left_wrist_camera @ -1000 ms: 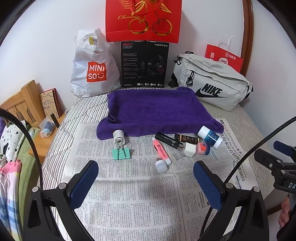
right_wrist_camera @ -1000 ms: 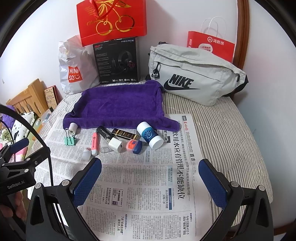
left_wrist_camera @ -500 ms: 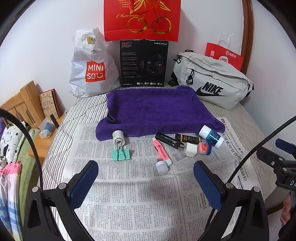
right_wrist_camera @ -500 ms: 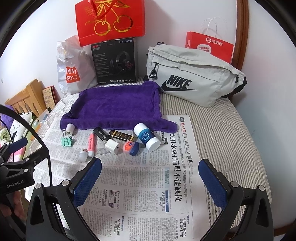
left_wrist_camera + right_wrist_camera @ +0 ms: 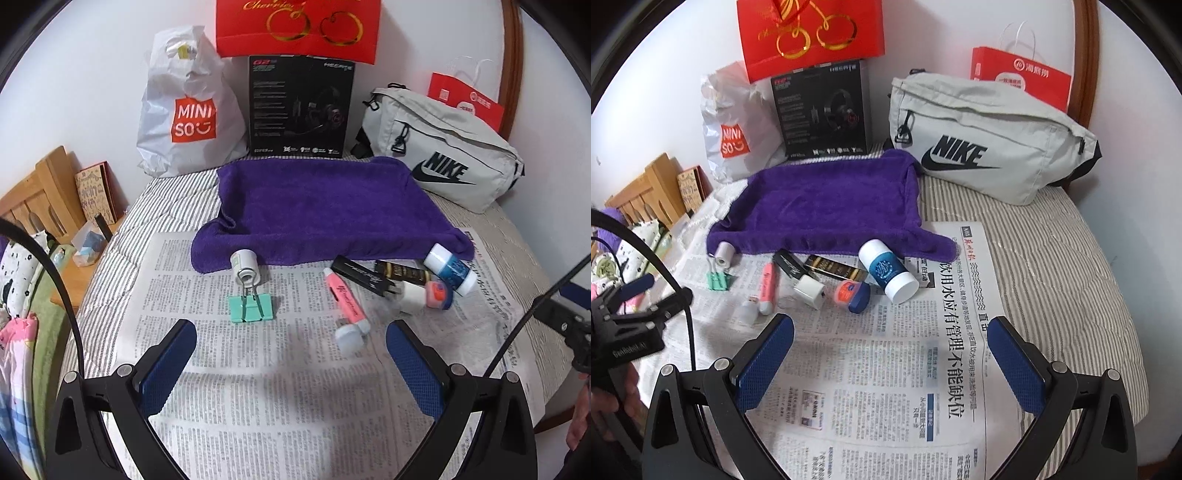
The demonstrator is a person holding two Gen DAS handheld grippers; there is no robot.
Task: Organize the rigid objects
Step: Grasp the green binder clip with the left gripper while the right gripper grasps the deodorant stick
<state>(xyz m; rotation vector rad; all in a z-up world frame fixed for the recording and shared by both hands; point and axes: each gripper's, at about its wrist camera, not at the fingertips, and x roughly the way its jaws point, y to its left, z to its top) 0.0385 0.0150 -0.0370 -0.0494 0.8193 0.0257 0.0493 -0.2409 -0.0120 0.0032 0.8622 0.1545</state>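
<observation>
Newspaper (image 5: 258,387) is showing as thin matt printed paper. Purple towel (image 5: 325,206) is looking like fuzzy napped cloth. Mint binder clip (image 5: 251,308) is presenting painted body with shiny wire handles. Pink highlighter (image 5: 347,301) is appearing as smooth plastic. Blue-labelled bottle (image 5: 888,271) is reading as glossy plastic. Gripper pads (image 5: 764,363) are showing textured blue rubber.

We read "MINISO" on the white plastic bag (image 5: 186,107), "NIKE" on the grey waist bag (image 5: 982,144), "HECATE" and "G2" on the black headset box (image 5: 300,107), and "Cherries" in gold on the red gift bag (image 5: 297,27). The newspaper (image 5: 955,332) carries the headline "饮用水应有管理不能缺位". The other hand-held gripper's body (image 5: 626,341) reads "GenRobot.AI".
</observation>
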